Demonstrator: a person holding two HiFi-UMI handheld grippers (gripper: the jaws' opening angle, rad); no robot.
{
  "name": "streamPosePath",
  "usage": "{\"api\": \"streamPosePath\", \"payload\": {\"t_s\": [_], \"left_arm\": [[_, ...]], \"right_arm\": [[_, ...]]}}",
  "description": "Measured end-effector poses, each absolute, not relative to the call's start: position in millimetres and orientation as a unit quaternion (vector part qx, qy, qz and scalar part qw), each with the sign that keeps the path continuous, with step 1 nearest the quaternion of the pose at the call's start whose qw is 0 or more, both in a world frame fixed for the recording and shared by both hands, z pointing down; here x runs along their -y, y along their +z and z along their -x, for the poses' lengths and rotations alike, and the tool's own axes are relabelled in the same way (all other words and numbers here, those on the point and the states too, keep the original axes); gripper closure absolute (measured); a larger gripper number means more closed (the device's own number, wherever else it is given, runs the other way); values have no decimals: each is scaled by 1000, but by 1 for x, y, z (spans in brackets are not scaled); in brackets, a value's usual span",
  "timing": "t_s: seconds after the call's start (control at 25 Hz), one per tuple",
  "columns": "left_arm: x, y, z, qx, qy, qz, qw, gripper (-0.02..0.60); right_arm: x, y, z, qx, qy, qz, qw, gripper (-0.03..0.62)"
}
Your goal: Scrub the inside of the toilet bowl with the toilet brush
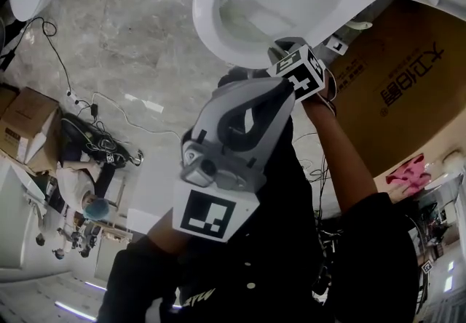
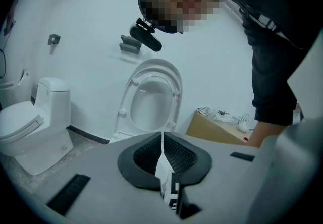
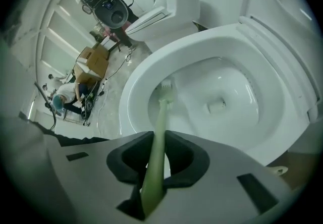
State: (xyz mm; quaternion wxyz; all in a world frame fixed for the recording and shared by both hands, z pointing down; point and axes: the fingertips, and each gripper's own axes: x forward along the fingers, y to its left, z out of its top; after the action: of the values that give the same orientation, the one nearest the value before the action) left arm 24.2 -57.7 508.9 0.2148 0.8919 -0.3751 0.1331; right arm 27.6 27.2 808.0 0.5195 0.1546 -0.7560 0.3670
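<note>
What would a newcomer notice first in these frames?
An open white ceramic toilet bowl fills the right gripper view, and the right tool is shut on a pale green plastic toilet brush whose bristle head sits inside the bowl, near its left wall. The left tool, jaws together, is held back from the bowl at the head view's centre.

Bowl layout: toilet brush (image 3: 160,117) inside toilet bowl (image 3: 133,102)
Cardboard box (image 1: 408,89) just right of the bowl; second toilet (image 2: 30,122) left, well apart.
</note>
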Motion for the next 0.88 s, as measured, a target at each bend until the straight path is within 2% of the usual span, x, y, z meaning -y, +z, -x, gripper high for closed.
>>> {"api": "streamPosePath", "payload": {"t_s": [0.36,0.88], "left_arm": [[59,505,-25,371,135,-894,213,546],[60,504,-26,365,139,-897,207,546]], "right_arm": [[5,812,-24,747,378,-226,499,506],[55,819,-42,710,436,-349,429,505]]}}
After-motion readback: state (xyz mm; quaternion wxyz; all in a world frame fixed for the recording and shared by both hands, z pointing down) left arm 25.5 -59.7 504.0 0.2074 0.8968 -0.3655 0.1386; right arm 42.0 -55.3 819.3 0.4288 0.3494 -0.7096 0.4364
